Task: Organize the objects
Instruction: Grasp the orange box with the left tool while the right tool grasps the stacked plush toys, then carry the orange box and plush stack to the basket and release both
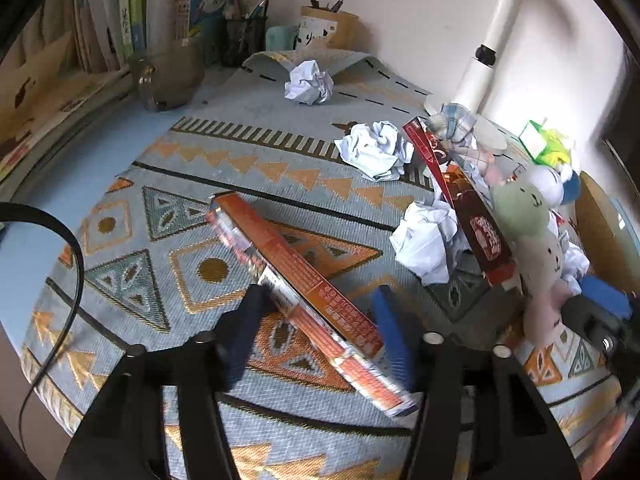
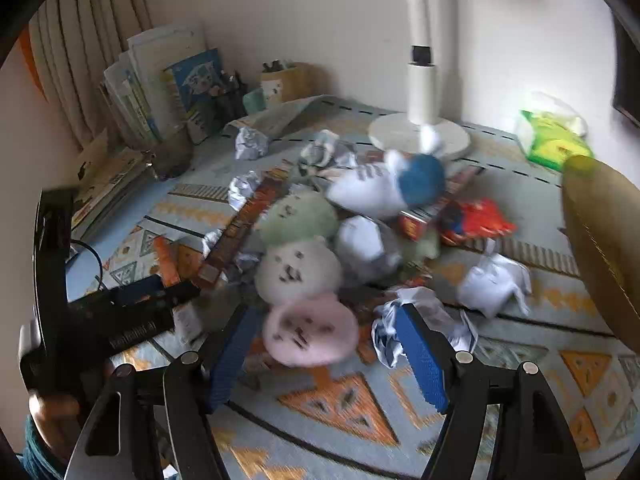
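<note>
Right wrist view blurs plush toys (faces smeared).

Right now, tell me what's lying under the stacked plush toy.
Under the plush toy a long dark red box juts out to one side, and crumpled paper balls are packed against it. The patterned mat lies beneath the heap. Anything directly under the toy is covered.

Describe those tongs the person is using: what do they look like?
Each pair of tongs, left and right, has black angular arms with silver round studs and two flat fingers faced in ridged blue padding. A thin black cable loops beside the left one. A teal sleeve shows.
</note>
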The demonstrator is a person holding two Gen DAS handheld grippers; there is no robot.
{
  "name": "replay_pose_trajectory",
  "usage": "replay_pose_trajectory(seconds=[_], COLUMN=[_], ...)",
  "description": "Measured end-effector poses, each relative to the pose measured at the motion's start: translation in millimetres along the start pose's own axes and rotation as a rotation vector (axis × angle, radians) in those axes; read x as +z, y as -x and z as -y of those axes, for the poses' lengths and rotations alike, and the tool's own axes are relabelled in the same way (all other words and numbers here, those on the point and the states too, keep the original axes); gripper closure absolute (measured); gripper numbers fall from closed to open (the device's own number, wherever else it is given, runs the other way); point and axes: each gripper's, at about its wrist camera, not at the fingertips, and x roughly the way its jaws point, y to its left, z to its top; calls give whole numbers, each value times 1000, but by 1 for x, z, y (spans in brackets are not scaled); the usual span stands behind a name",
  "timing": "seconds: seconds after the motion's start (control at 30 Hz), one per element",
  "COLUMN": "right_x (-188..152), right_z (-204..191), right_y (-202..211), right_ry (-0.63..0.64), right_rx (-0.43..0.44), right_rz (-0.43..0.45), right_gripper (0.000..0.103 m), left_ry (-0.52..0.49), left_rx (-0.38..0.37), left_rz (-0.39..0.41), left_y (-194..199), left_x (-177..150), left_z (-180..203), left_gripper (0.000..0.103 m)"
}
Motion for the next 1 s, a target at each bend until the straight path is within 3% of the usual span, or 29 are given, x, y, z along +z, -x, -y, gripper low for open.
replay_pose_trajectory(seconds=[0.1,0.23,0.3,0.4,0.57,0.63,0.73,0.9,1.0], right_x=[4,7,7,5,-4,-8,-16,-36,-51], right_z=[-12,-21,-15,-12,-8,-3,13,52,76], right_y=[-11,-26,-35,-34,-8,7,38,96,116], right_ry=[29,47,25,13,-40,-77,-137,-199,-227], right_rx=[-16,-59,-38,-29,53,95,134,37,-56], right_rz=[-14,-47,-77,-66,-8,18,56,145,130], right_gripper=[31,32,45,53,54,54,54,54,54], left_ry=[-11,-54,-69,-67,-115,-112,-109,-122,-142], left_rx=[-62,-158,-188,-172,-73,-97,-138,-190,-188], left_rz=[-6,-46,-58,-62,-37,-37,-28,-20,-52], left_y=[4,8,11,11,9,12,22,41,43], left_x=[-5,-10,-12,-11,-12,-11,-14,-28,-36], left_z=[-14,-24,-28,-23,-5,-5,-6,-5,2], left_gripper=[64,66,66,64,67,79,86,86,87])
